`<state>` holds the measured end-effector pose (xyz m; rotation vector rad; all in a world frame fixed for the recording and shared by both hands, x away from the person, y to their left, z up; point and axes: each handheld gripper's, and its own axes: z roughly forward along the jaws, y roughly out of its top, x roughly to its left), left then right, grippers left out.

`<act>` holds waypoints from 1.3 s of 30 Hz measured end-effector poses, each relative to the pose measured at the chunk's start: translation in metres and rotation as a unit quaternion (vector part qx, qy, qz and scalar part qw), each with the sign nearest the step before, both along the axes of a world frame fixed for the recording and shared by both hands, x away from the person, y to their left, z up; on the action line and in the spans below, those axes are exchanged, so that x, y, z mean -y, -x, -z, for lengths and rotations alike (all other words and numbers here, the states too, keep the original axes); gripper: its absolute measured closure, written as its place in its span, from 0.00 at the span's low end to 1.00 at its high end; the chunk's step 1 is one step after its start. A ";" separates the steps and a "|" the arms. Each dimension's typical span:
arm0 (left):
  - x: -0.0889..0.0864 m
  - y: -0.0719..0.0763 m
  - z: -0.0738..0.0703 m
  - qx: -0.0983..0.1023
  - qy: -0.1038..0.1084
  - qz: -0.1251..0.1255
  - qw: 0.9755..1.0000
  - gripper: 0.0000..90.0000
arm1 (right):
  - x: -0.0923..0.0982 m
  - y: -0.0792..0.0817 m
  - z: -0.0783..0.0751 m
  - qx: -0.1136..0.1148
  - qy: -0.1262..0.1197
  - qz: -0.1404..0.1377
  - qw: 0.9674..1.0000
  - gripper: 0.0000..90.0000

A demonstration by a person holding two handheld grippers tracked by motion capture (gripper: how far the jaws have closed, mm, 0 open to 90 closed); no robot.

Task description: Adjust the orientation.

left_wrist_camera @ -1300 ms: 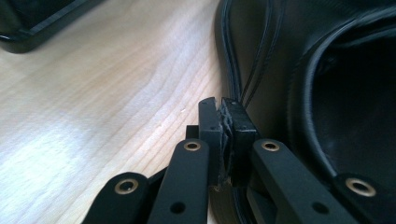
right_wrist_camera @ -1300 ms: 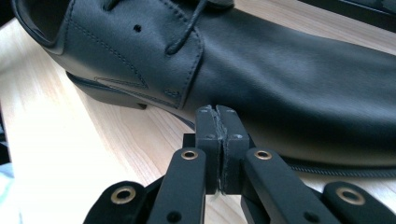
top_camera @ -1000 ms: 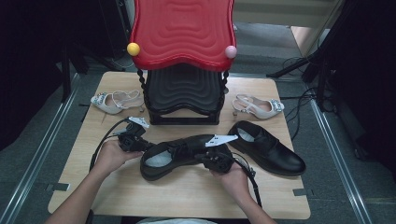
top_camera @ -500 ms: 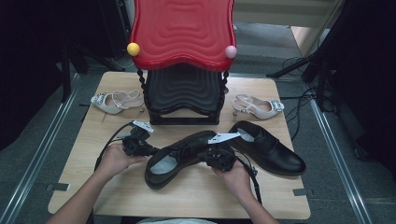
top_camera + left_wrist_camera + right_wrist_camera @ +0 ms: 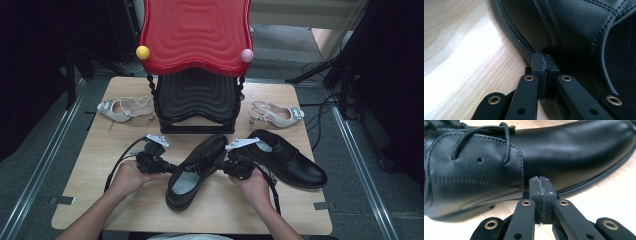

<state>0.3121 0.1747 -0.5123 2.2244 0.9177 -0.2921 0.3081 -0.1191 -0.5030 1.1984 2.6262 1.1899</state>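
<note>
Both grippers are nudging the near black shoe (image 5: 192,170) round on the table (image 5: 90,200)

The left gripper (image 5: 167,167) and right gripper (image 5: 222,166) are pressing on the shoe's flanks with jaws closed flat, pinching nothing; it is lying angled, toe towards the red-and-black shoe rack (image 5: 196,95), just beside its mate (image 5: 287,159). Next it probably needs squaring up alongside that mate. The rack's shelves seem to be holding no shoes, though shadow is hiding them; two pale sandals (image 5: 122,107) are flanking it
</note>
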 end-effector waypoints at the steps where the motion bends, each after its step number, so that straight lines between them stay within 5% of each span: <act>1: 0.001 0.001 0.001 -0.002 0.003 -0.002 1.000 1.00 | 0.000 -0.001 0.000 0.000 0.000 0.002 1.000 1.00; 20: 0.038 0.023 0.005 -0.019 0.026 -0.001 0.999 1.00 | 0.008 -0.016 -0.003 -0.009 0.008 0.034 0.999 1.00; 32: 0.058 0.025 0.009 -0.026 0.046 0.004 0.999 1.00 | 0.016 -0.023 -0.005 -0.008 0.017 0.054 0.998 1.00; 39: 0.049 0.022 0.007 -0.032 0.036 -0.008 0.999 0.74 | 0.020 -0.024 -0.007 -0.015 0.009 0.051 0.999 0.99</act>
